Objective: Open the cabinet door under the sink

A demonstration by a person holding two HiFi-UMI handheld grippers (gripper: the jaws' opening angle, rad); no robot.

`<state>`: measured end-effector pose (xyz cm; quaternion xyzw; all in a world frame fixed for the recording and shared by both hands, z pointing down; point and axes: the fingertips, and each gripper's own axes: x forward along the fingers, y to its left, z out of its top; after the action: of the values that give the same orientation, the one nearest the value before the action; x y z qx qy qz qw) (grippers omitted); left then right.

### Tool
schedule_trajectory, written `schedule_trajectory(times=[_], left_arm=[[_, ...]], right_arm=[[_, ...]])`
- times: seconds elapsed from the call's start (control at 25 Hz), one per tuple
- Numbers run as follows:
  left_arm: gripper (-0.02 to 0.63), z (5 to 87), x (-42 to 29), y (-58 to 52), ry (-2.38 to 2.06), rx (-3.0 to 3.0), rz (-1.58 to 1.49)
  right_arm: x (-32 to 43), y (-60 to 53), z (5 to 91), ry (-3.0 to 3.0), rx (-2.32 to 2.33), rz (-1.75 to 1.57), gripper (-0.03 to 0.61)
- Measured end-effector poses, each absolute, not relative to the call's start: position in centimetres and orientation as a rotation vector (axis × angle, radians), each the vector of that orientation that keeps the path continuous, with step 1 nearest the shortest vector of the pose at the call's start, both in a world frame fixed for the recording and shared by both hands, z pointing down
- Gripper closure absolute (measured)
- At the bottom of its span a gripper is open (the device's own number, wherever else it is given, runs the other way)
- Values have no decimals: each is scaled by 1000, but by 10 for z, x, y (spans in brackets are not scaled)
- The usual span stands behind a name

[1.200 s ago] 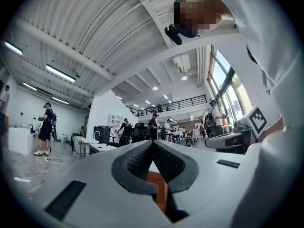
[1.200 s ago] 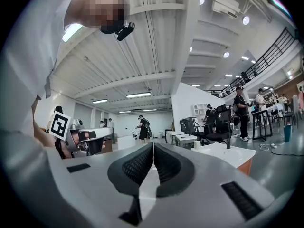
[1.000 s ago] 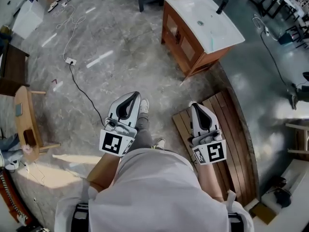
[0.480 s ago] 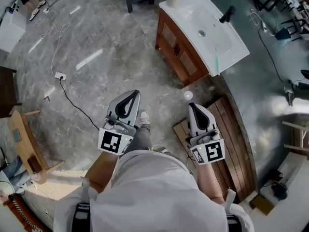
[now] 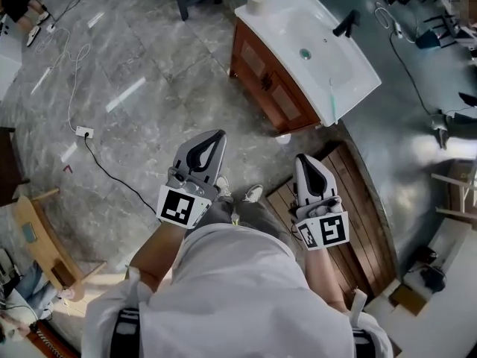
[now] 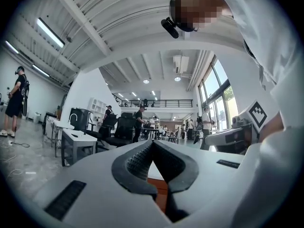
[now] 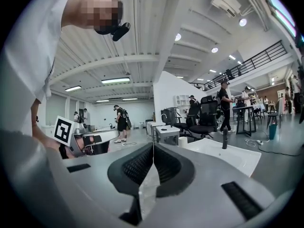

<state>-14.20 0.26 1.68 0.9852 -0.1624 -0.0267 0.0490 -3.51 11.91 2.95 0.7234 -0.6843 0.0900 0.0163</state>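
A wooden vanity cabinet (image 5: pixel 270 83) with a white sink top (image 5: pixel 313 47) stands ahead, at the top of the head view; its two doors are closed. My left gripper (image 5: pixel 218 138) is held at waist height over the stone floor, shut and empty. To its right, my right gripper (image 5: pixel 302 159) is also shut with nothing in it. Both are well short of the cabinet. In the right gripper view the white sink top (image 7: pixel 228 156) with a black tap (image 7: pixel 225 140) shows beyond the jaws.
A round wooden slatted platform (image 5: pixel 358 215) lies on the floor at right. A white cable with a plug (image 5: pixel 83 131) runs across the floor at left. Wooden furniture (image 5: pixel 41 237) stands at the far left. People and office chairs (image 6: pixel 124 127) stand far off.
The cabinet has come nearer and lower in the head view as I walk toward it. Both grippers keep their pose, still shut.
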Motion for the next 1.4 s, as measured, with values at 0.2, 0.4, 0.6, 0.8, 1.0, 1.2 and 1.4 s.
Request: schedule_trajectory(times=[0.2,0.4,0.6,0.8,1.0,1.2,1.4], left_arm=[[599,13,-114,1,-476,3013,-101],[599,11,-96,-7,-558,2998,-80],[600,32,-75,-23,-597,2996,-49],[600,83,-52,-46,-621,2987,2],[598,149,-34,-66,-614,2949,-19],[598,231,-26,-79,-586,2954,56],[598,303,-17,-92,-583,2949,76]], right_arm=[[-11,100,29,-2149,2232,254,545],[17,84,36,-2189,2193,256,545],[48,67,74,-2160,2172,290,545],[66,37,136,-2137,2135,306,545],[77,5,215,-2145,2076,358,544],[88,-21,300,-2091,2099,396,543],[97,-48,380,-2050,2107,417,437]])
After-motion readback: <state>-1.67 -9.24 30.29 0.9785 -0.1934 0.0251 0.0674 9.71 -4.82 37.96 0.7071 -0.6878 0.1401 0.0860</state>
